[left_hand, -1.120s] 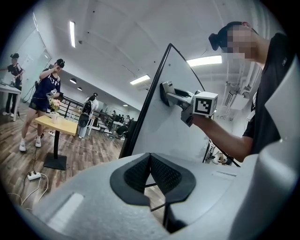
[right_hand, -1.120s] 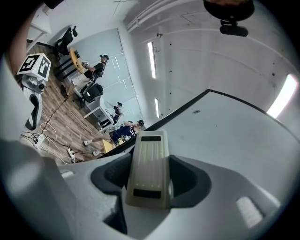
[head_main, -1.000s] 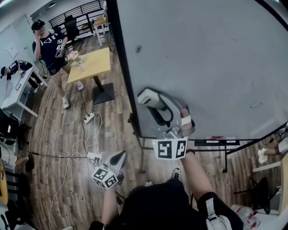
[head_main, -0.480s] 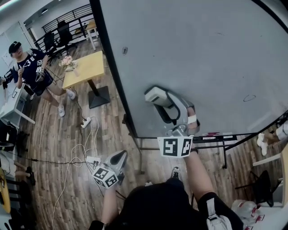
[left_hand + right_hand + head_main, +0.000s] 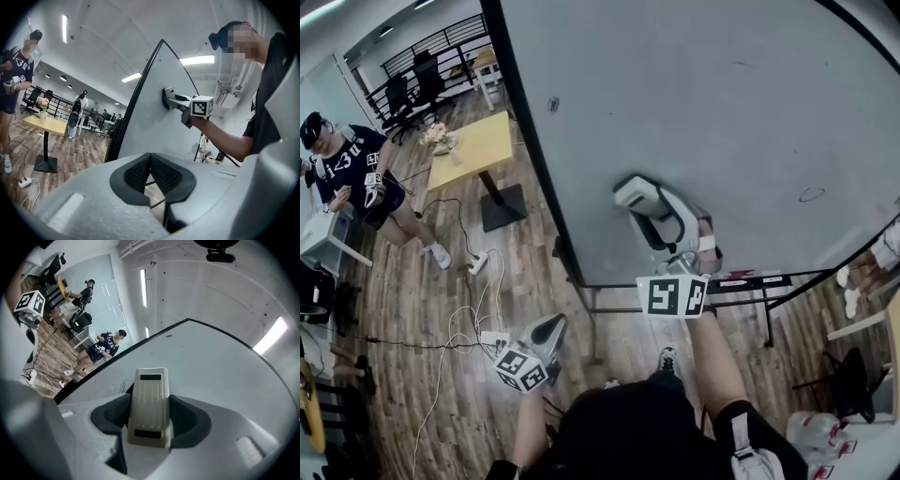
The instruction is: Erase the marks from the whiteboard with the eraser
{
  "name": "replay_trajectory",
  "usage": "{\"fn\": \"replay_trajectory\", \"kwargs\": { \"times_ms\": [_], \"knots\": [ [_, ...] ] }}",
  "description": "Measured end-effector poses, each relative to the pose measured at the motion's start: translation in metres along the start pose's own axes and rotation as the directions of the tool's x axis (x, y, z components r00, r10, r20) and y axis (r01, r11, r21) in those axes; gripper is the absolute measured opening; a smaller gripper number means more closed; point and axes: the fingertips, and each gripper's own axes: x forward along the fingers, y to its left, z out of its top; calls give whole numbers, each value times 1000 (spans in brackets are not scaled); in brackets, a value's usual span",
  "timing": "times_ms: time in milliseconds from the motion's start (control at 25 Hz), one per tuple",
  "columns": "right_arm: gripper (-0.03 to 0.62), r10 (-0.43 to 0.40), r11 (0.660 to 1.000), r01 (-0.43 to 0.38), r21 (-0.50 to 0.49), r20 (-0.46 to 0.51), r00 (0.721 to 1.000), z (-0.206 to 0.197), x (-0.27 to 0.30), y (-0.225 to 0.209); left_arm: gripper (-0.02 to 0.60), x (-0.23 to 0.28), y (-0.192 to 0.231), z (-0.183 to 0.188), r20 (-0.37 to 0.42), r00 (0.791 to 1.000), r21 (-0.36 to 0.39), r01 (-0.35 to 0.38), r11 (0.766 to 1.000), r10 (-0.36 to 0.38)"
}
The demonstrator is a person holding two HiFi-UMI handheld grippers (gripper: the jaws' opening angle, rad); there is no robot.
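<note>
Right gripper (image 5: pixel 661 220) clamps eraser (image 5: pixel 636 195) flat on whiteboard (image 5: pixel 722 94); oval mark (image 5: pixel 812 194) well to its right. Left gripper (image 5: pixel 150 176) closed, empty, farther off.

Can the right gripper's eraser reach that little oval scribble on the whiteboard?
Probably yes: the right gripper holds the beige plastic eraser on the grey whiteboard, with only bare board between it and the oval mark.
</note>
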Motion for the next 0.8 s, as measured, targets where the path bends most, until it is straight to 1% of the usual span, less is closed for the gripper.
{"fn": "replay_trajectory", "kwargs": {
  "times_ms": [120,280,520,640,800],
  "knots": [
    [258,15,1000,-15,13,8,1000,5,-1,1,11,-8,1,1,6,1000,-2,-4,1000,4],
    [258,34,997,-34,62,12,999,2,-4,1,11,-12,1,-1,10,1000,-4,-6,1000,6],
    [258,93,980,-97,172,30,995,-4,-20,16,11,-18,-2,-3,8,1000,-5,1,1000,-1],
    [258,135,968,-135,212,12,991,-19,-27,33,11,-19,-3,-3,7,1000,-4,6,1000,-6],
    [258,173,961,-165,221,-19,985,-39,-43,53,11,-17,-6,-6,-2,1000,-1,18,1000,-18]
  ]
}}
